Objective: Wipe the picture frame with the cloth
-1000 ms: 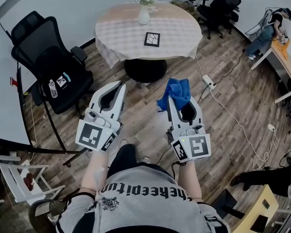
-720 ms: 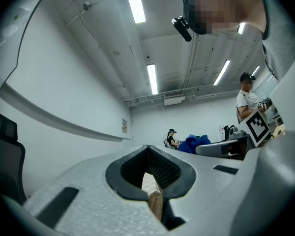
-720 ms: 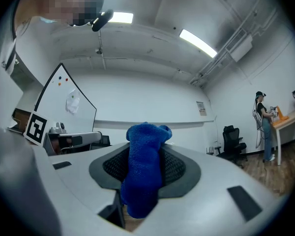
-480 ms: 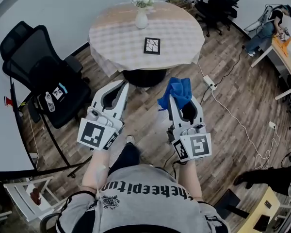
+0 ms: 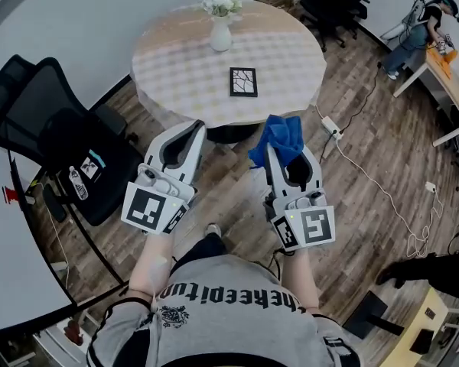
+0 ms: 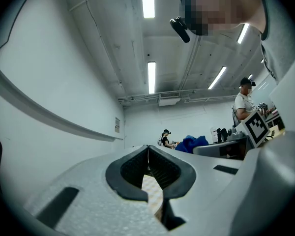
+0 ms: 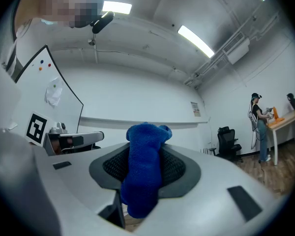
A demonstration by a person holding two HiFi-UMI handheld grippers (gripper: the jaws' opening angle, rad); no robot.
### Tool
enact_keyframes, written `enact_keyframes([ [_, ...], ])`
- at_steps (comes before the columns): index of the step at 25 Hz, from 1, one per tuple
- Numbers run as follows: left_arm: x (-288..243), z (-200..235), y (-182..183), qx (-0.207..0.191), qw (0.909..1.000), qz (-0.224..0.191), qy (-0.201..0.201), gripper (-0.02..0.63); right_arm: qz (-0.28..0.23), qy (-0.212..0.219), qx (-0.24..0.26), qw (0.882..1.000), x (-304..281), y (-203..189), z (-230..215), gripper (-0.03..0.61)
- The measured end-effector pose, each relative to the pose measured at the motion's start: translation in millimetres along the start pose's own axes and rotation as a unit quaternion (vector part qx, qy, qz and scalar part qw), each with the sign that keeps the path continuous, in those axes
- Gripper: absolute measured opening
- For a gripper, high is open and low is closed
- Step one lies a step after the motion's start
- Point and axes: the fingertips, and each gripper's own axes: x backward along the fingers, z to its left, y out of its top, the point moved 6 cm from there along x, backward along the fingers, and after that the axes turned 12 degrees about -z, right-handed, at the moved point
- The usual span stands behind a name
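The left gripper [image 5: 191,131] is held out in front of the person at about waist height with its jaws closed tip to tip and nothing between them – only a sliver of checked tablecloth shows through the gap lower down in the left gripper view. Beside it, the right gripper [image 5: 287,153] is clamped on the blue cloth [image 5: 279,138], which is bunched between the pads and sticks out past the jaw tips. The picture frame [image 5: 243,82], dark-bordered, lies flat near the middle of the round table [image 5: 176,67], ahead of both grippers and well apart from them. A white vase [image 5: 220,35] with pale flowers stands upright beyond the frame, near the table's far edge. A black office chair [image 5: 57,132] stands on the wood floor to the table's left.
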Motion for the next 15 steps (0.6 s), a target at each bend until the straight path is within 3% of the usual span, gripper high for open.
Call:
enact_keyframes([
  [9, -6.0, 57.9, -17.9, 0.019, 0.9997, 0.0, -0.018, 0.016, 0.003, -0.022, 0.005, 1.0, -44.3, -24.2, 19.8, 0.15],
  [15, -11.1, 68.7, -30.0, 0.034, 0.999, 0.0, -0.028, 0.015, 0.017, -0.036, 0.013, 0.999, -49.0, -32.9, 19.8, 0.15],
])
